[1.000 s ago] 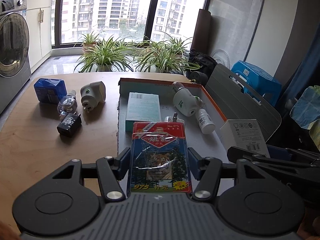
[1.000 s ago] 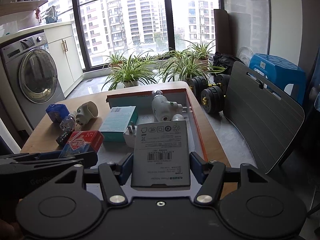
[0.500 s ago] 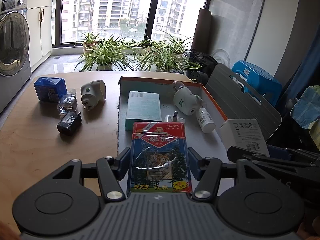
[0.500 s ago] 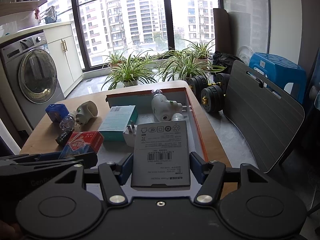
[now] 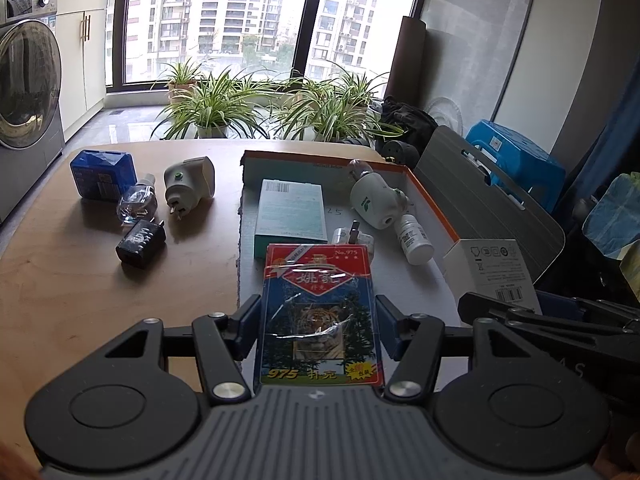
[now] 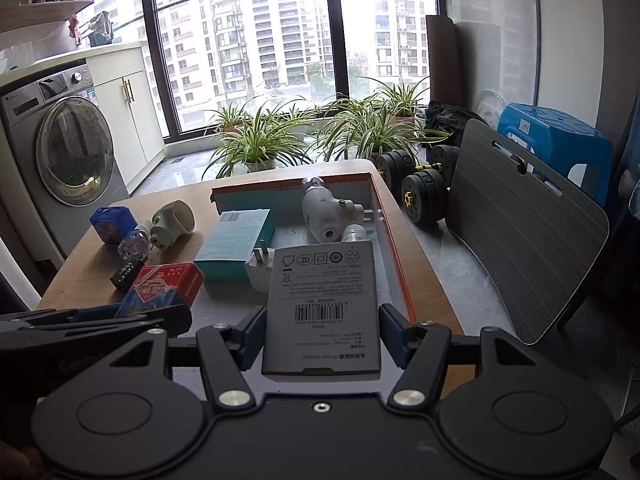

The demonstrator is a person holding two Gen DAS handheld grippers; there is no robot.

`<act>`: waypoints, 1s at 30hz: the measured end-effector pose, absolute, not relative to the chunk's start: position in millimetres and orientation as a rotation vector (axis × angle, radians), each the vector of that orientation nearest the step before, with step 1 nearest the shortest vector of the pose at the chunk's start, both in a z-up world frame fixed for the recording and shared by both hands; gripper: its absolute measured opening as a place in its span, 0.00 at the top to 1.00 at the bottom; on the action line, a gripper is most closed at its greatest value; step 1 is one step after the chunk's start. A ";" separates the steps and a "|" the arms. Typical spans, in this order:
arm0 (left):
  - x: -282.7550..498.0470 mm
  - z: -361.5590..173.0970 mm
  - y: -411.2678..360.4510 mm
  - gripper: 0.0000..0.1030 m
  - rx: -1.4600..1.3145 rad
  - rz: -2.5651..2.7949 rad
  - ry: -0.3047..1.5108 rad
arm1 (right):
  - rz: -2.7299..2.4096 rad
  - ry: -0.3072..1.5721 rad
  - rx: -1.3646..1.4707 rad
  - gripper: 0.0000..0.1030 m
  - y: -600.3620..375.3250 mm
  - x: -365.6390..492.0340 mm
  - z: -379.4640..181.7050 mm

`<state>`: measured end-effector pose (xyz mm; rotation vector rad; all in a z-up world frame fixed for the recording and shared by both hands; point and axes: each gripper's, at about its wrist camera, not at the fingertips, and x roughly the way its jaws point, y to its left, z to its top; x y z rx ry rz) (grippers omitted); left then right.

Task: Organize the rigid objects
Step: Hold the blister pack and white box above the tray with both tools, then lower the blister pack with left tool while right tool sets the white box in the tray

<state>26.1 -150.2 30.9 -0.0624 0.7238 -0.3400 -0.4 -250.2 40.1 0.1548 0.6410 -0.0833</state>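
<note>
My left gripper [image 5: 318, 330] is shut on a red and blue playing-card box [image 5: 319, 312], held over the near end of the orange-rimmed cardboard tray [image 5: 430, 200]. My right gripper [image 6: 322, 334] is shut on a white power adapter box [image 6: 323, 308], held over the tray's near right part [image 6: 394, 236]. In the tray lie a teal box [image 5: 290, 212], a white plug-in device [image 5: 374, 200], a small white bottle [image 5: 416, 240] and a white charger [image 6: 260, 270]. The card box also shows in the right wrist view [image 6: 162, 290].
On the wooden table [image 5: 80, 280] left of the tray lie a blue box [image 5: 102, 174], a clear bottle [image 5: 136, 204], a white plug-in device [image 5: 188, 184] and a black charger [image 5: 141, 243]. A grey chair [image 6: 520, 232], dumbbells [image 6: 420, 196] and a blue stool [image 6: 556, 140] stand at the right.
Both grippers have stayed nearly still, each holding its box. The view has shifted only slightly.
</note>
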 end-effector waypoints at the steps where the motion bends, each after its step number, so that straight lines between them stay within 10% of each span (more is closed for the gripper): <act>1: 26.0 30.6 -149.8 0.42 -0.063 -0.340 0.723 | -0.084 0.642 0.155 0.29 -250.0 -0.3 39.3; 30: 26.9 27.9 -150.4 0.42 -0.055 -0.344 0.731 | -0.085 0.649 0.156 0.29 -250.9 -0.4 32.7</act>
